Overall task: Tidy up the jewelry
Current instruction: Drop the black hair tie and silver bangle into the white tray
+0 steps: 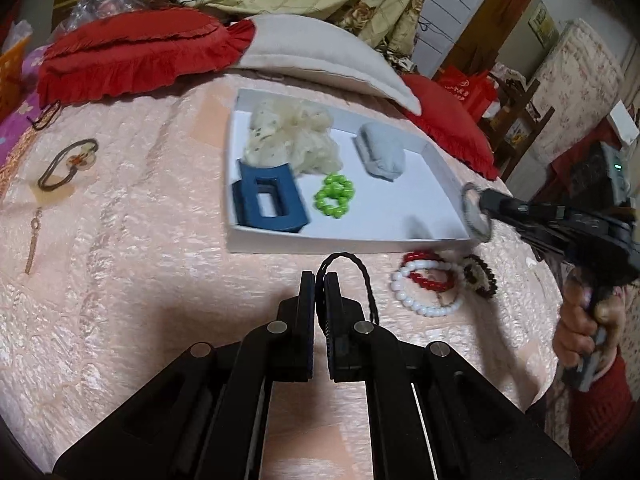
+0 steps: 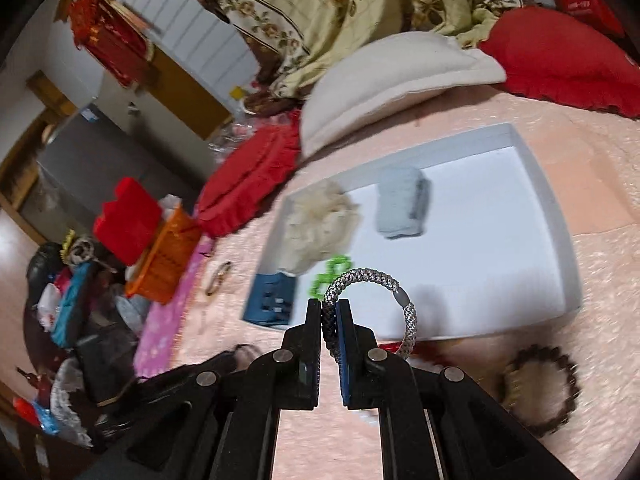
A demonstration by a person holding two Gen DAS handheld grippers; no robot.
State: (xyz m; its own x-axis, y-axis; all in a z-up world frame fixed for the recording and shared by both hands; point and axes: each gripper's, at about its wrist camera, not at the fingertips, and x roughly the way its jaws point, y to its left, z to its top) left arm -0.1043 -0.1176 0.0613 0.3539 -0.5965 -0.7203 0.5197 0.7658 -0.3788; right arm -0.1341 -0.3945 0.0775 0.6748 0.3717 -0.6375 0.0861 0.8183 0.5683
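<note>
A white tray (image 1: 344, 240) lies on the pink bedspread. In it are a blue hair claw (image 1: 270, 200), a green bead bracelet (image 1: 334, 196), a cream scrunchie (image 1: 290, 138) and a grey pouch (image 1: 382, 152). My left gripper (image 1: 319, 280) is shut on a thin black hair tie (image 1: 362, 276), just in front of the tray. My right gripper (image 2: 329, 306) is shut on a grey braided hair tie (image 2: 384, 280), held over the tray's near right corner; it also shows in the left wrist view (image 1: 476, 214). Red and white bead bracelets (image 1: 428, 284) and a brown one (image 1: 482, 276) lie beside the tray.
A brown hair tie with a charm (image 1: 68, 164) and a gold chain piece (image 1: 32, 244) lie on the bedspread at the left. Red cushions (image 1: 132, 52) and a white pillow (image 1: 320, 56) sit behind the tray. An orange basket (image 2: 168, 256) stands off the bed's far side.
</note>
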